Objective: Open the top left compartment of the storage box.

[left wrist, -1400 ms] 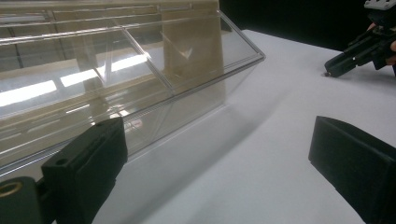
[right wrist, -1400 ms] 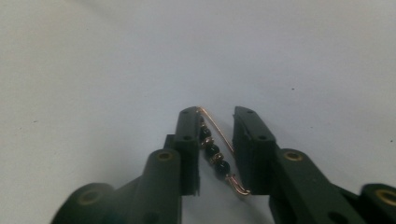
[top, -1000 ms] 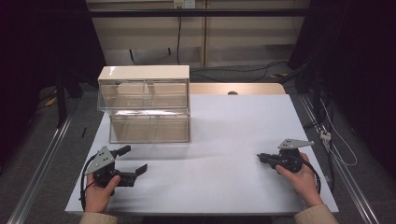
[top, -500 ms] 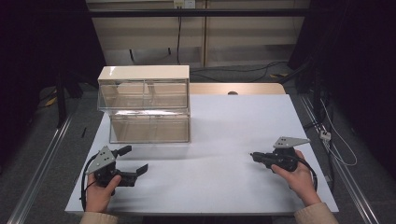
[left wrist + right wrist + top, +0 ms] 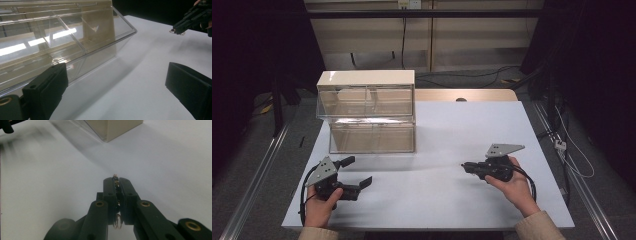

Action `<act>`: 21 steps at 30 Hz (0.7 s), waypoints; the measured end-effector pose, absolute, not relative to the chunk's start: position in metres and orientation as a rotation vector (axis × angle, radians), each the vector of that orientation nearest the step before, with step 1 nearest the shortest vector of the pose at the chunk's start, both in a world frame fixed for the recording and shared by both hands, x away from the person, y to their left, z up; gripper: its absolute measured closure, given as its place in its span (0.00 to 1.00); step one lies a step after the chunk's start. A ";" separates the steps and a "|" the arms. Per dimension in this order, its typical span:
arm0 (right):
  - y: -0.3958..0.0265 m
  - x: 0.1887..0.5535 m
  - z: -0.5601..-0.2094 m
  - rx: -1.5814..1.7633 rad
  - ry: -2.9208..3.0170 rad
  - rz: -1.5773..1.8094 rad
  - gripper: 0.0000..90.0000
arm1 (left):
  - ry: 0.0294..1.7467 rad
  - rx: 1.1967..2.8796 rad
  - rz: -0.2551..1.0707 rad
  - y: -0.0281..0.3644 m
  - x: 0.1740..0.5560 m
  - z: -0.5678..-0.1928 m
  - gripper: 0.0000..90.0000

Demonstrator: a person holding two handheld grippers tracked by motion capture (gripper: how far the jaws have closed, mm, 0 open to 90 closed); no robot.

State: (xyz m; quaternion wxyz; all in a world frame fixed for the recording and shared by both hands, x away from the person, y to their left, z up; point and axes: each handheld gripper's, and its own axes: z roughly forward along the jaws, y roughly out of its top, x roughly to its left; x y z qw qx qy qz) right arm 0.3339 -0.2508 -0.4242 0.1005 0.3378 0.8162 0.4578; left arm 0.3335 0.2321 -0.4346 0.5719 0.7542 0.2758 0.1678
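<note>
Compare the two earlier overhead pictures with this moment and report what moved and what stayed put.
The right gripper has slid left across the white table, toward the middle, jaws shut on a small dark beaded item throughout as far as I can tell. The left gripper stayed near the front left corner with its jaws apart. The clear drawer cabinet has not moved.
</note>
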 end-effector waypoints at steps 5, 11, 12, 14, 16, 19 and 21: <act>-0.238 0.338 -0.423 0.974 2.432 1.373 0.94 | 0.646 1.773 0.393 0.232 0.333 -0.435 0.05; -0.221 0.340 -0.422 0.930 2.466 1.371 0.94 | 0.650 1.771 0.391 0.232 0.334 -0.435 0.05; -0.218 0.340 -0.422 0.922 2.470 1.366 0.94 | 0.650 1.771 0.391 0.232 0.333 -0.435 0.05; -0.213 0.341 -0.422 0.911 2.480 1.376 0.94 | 0.648 1.774 0.392 0.232 0.333 -0.435 0.05; -0.207 0.341 -0.423 0.898 2.492 1.376 0.94 | 0.650 1.770 0.389 0.232 0.333 -0.435 0.05; -0.200 0.342 -0.423 0.882 2.505 1.392 0.94 | 0.650 1.771 0.391 0.232 0.333 -0.435 0.05; -0.191 0.343 -0.424 0.865 2.523 1.389 0.94 | 0.649 1.772 0.390 0.232 0.333 -0.435 0.05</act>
